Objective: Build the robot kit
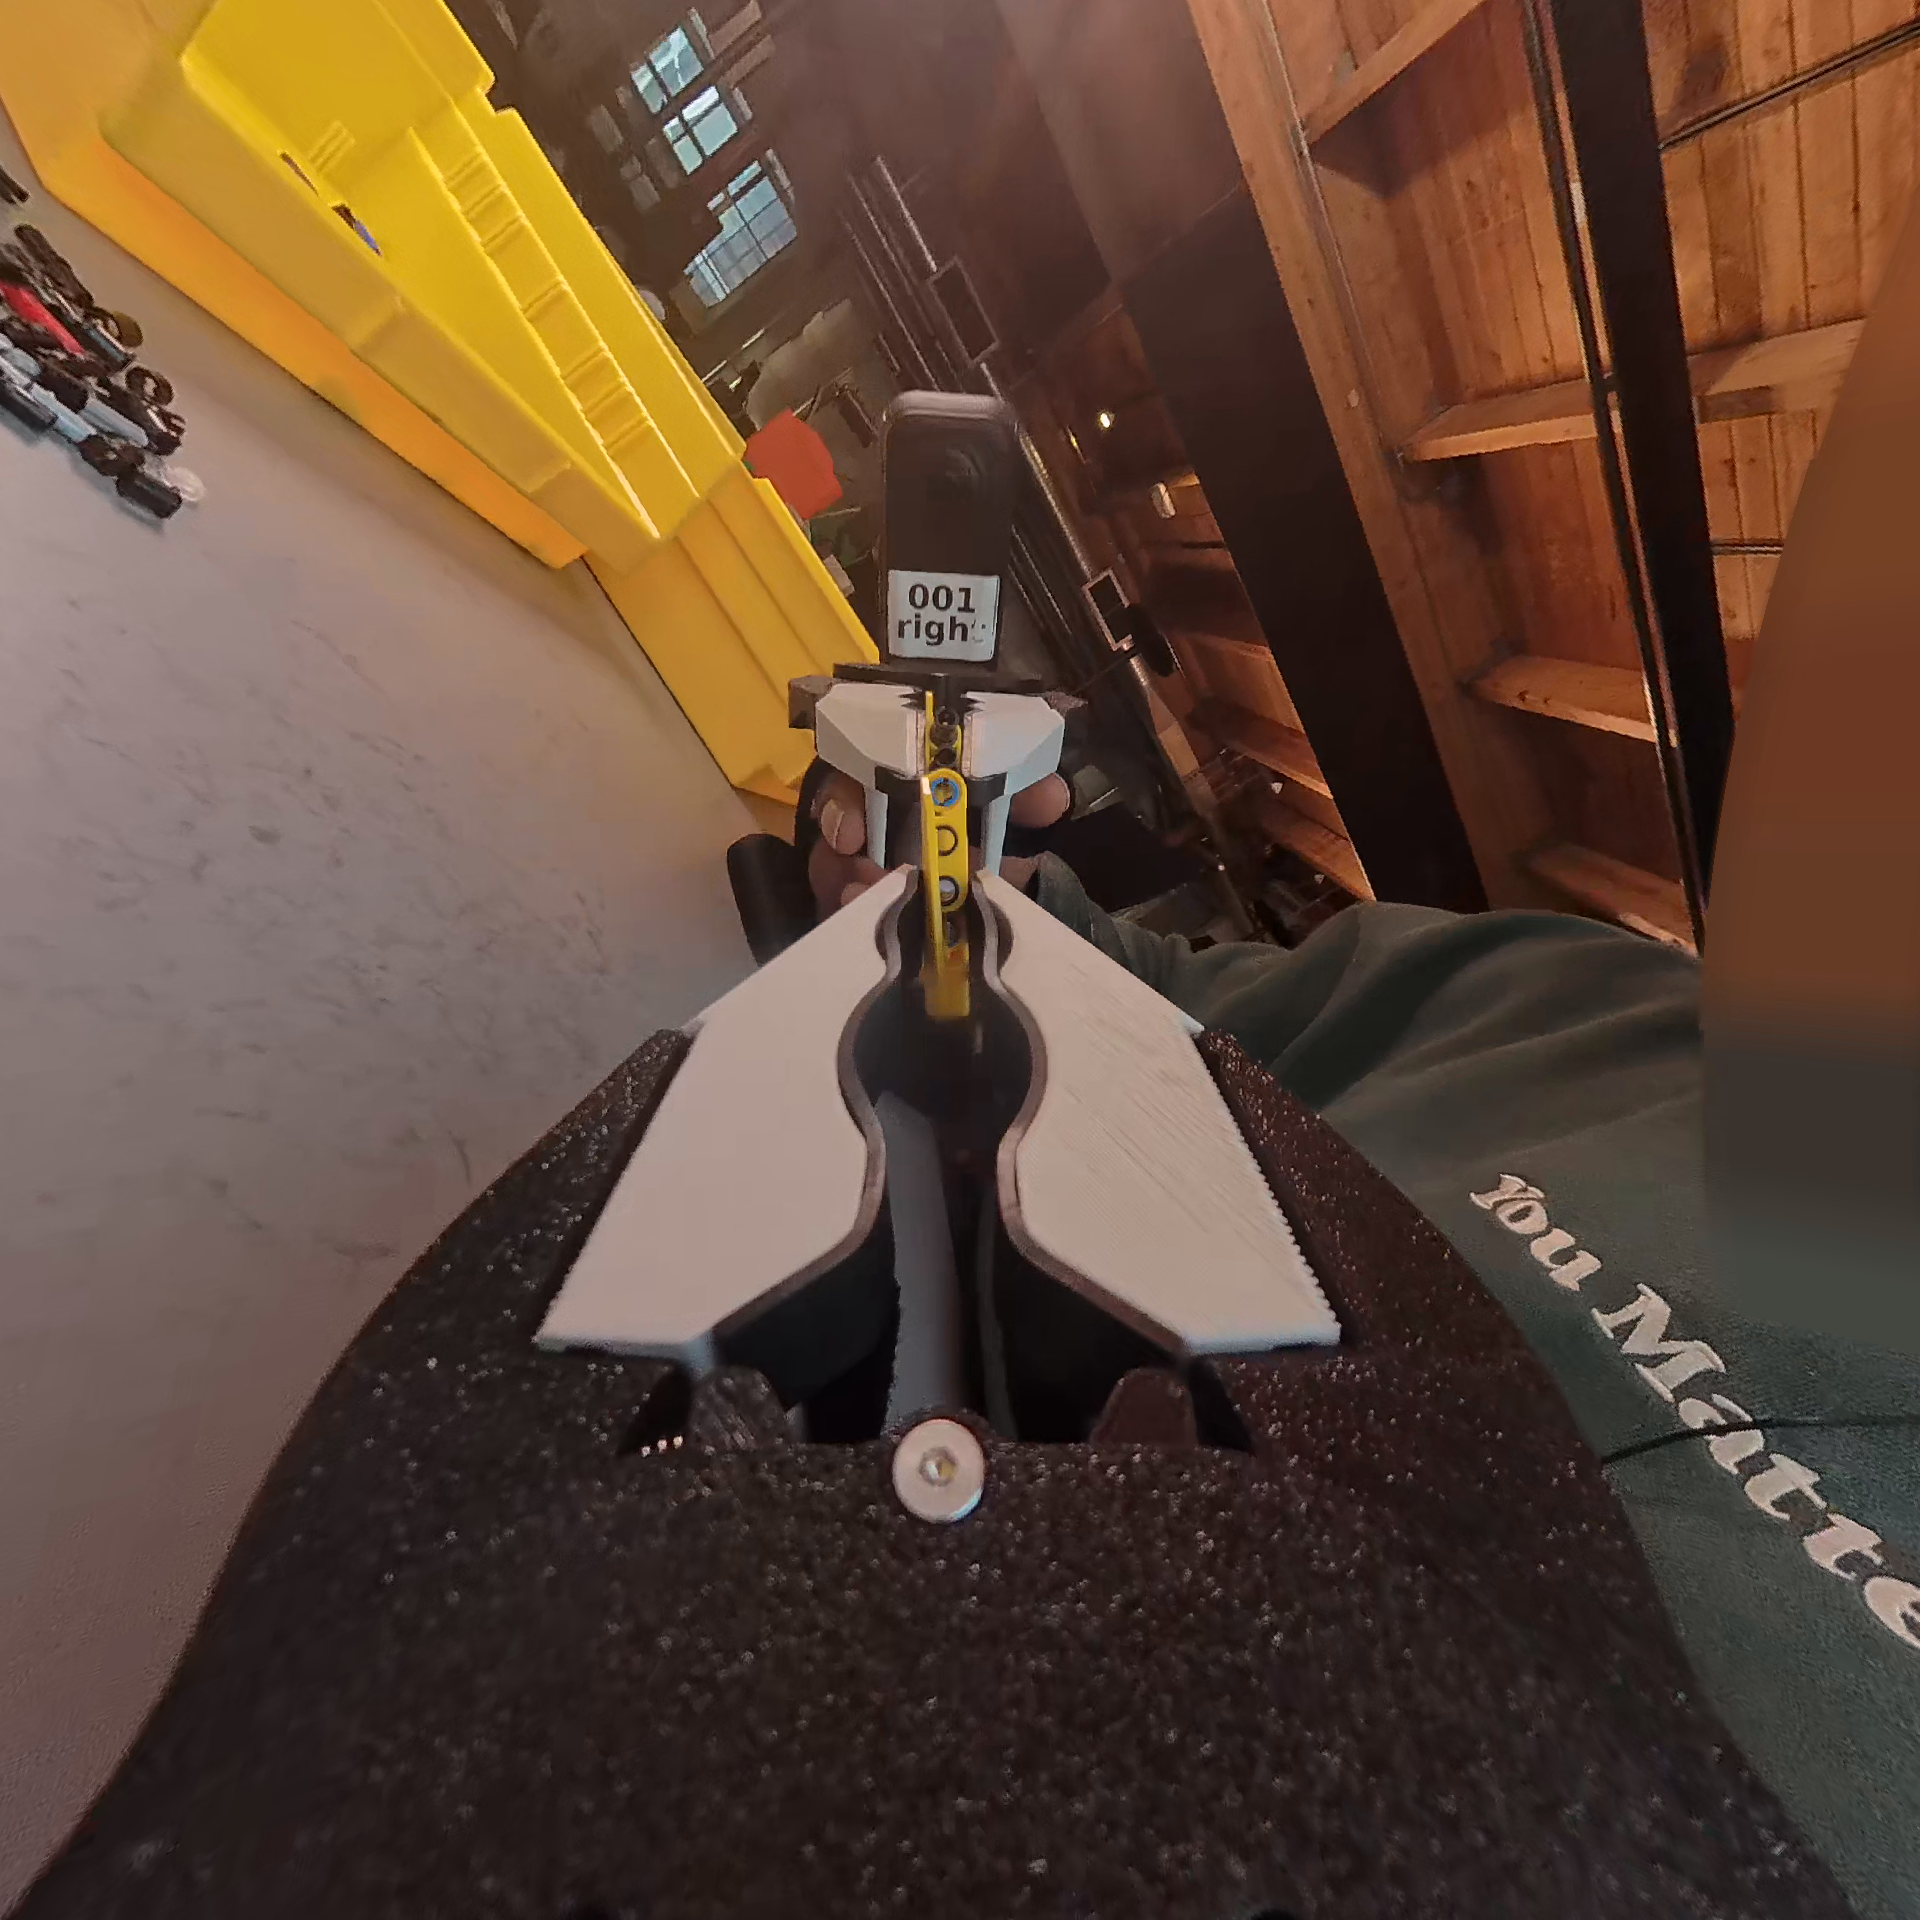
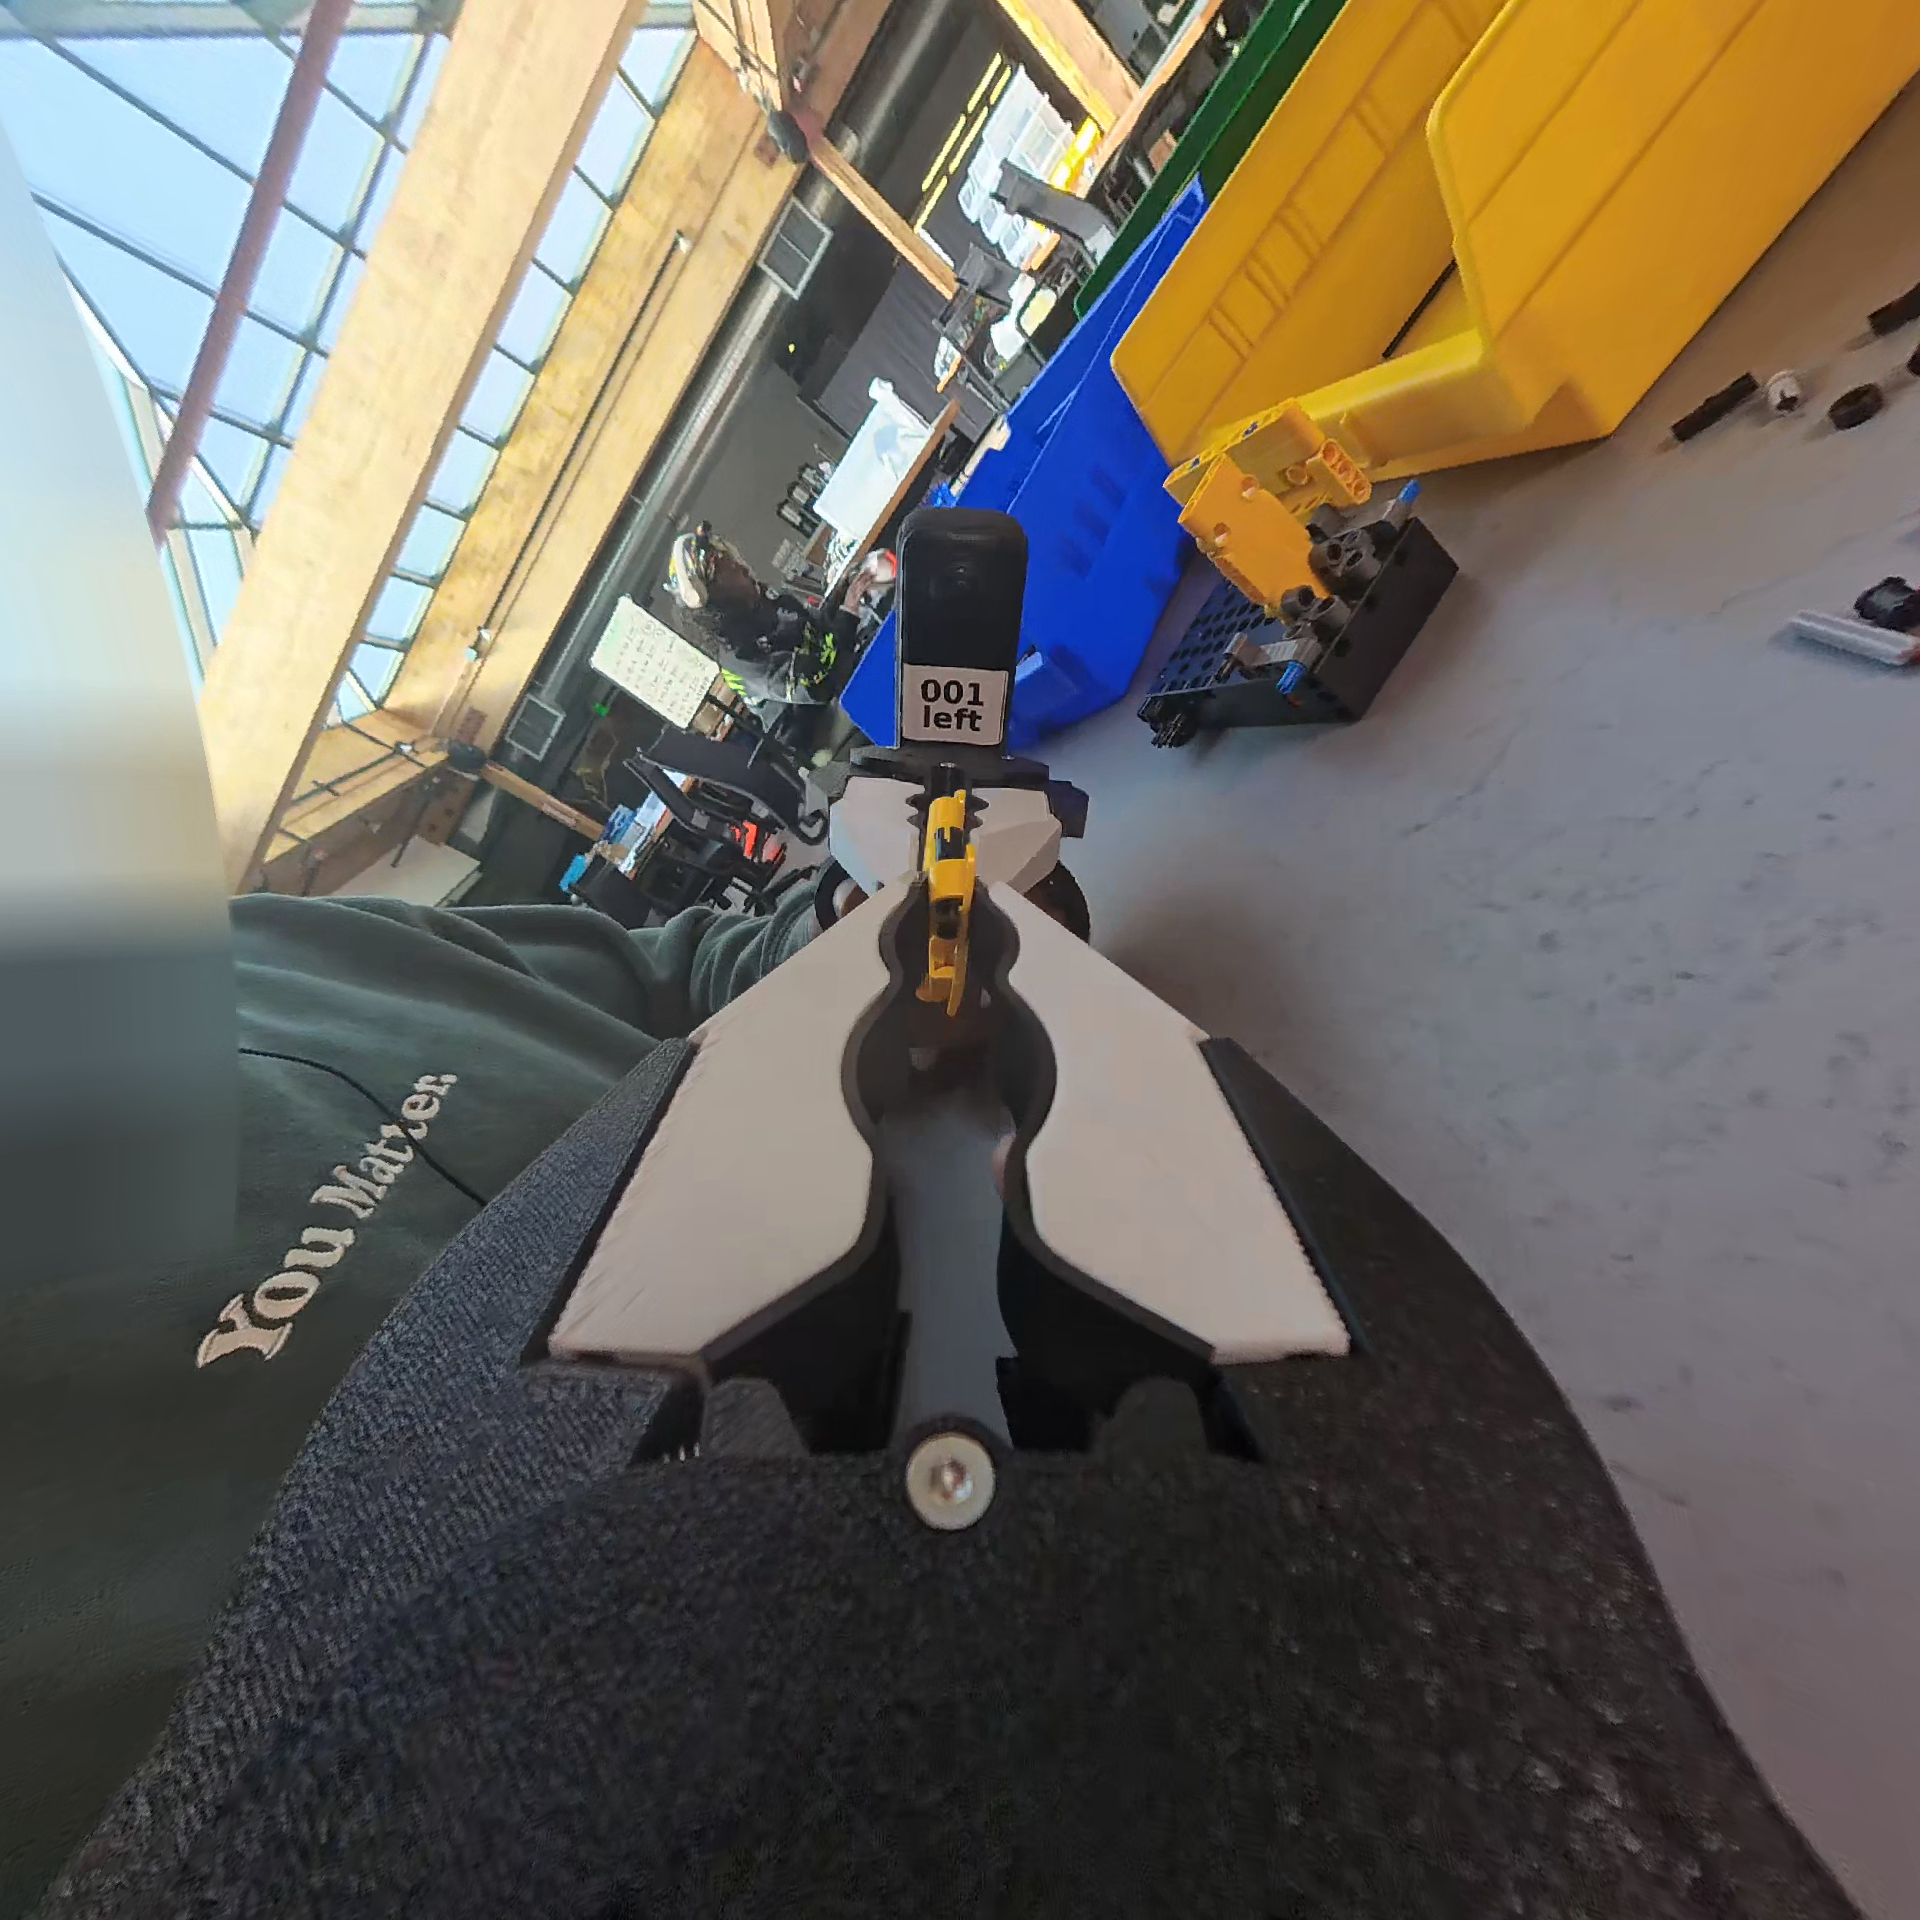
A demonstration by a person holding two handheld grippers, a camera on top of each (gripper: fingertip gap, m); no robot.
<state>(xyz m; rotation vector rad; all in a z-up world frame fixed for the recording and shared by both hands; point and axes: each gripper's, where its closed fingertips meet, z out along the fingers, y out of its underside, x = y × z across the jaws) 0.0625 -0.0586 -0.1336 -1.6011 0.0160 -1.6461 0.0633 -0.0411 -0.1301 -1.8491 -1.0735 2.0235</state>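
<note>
Two hand-held grippers meet nose to nose above the counter (image 1: pixel 312 779), and a thin yellow beam (image 1: pixel 938 862) with a row of holes bridges the small gap between them. The left gripper (image 1: pixel 943 894) has its jaws drawn narrow and clamped on the near end of the beam, whose tail runs back into the hollow between the white fingers. The right gripper (image 2: pixel 948 891) faces it from the beam's far end, its jaws equally narrow and pinching that end. A short line of small black parts (image 1: pixel 940 727) sits just past the beam, deeper between the right gripper's fingers; what they are is too small to tell. The beam is held in the air, clear of the counter, edge-on to both cameras. A person's hand (image 1: pixel 842 821) wraps the right gripper's handle just behind the beam, and a dark green sleeve (image 1: pixel 1455 1039) lies to one side of it. Well beyond the beam stand yellow bins (image 1: pixel 416 312) and a blue bin (image 2: pixel 1070 540), with a half-built block model (image 2: pixel 1299 592) near them and loose dark parts (image 1: pixel 94 384) scattered on the counter.
</note>
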